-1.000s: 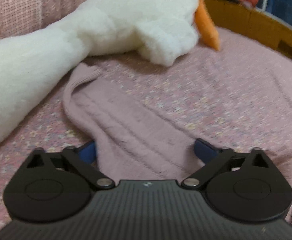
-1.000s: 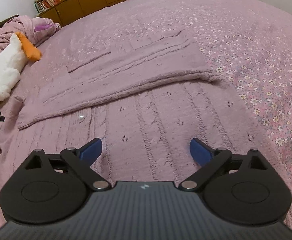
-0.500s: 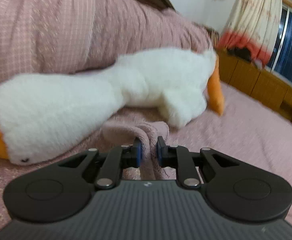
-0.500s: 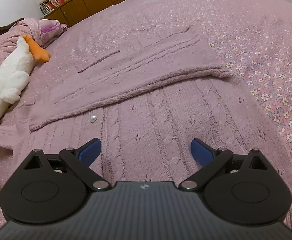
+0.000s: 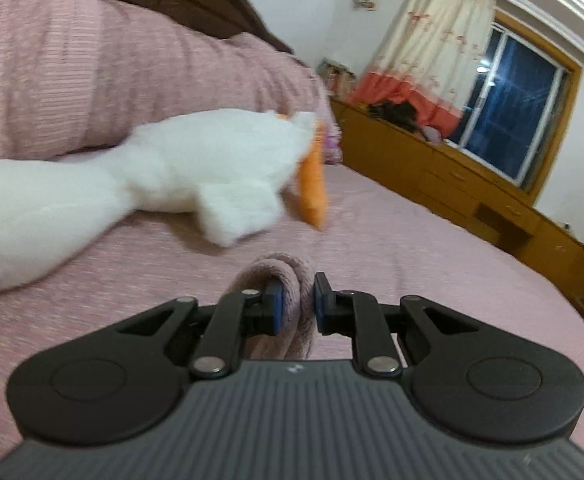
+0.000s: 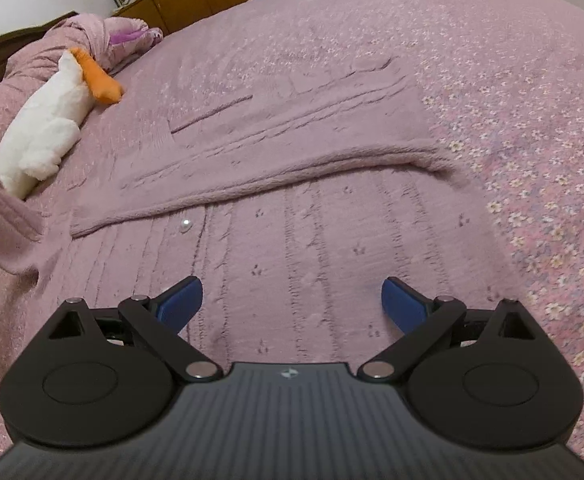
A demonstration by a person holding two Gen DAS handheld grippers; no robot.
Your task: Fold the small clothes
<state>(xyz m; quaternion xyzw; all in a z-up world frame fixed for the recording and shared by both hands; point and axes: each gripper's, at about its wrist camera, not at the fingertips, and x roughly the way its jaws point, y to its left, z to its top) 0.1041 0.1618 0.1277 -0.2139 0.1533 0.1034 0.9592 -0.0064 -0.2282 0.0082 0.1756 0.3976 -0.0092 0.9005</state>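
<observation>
The right tool (image 6: 292,300) hovers, jaws apart, over the mauve cardigan (image 6: 292,184).

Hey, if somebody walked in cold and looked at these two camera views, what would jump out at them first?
Probably the big white plush goose with its orange beak, lying along the pink pillows at the head of the bed. Next, the left gripper, shut on a bunched fold of the mauve knit cardigan, which is spread across the floral bedspread with one side folded over. The right gripper hangs open above it.
</observation>
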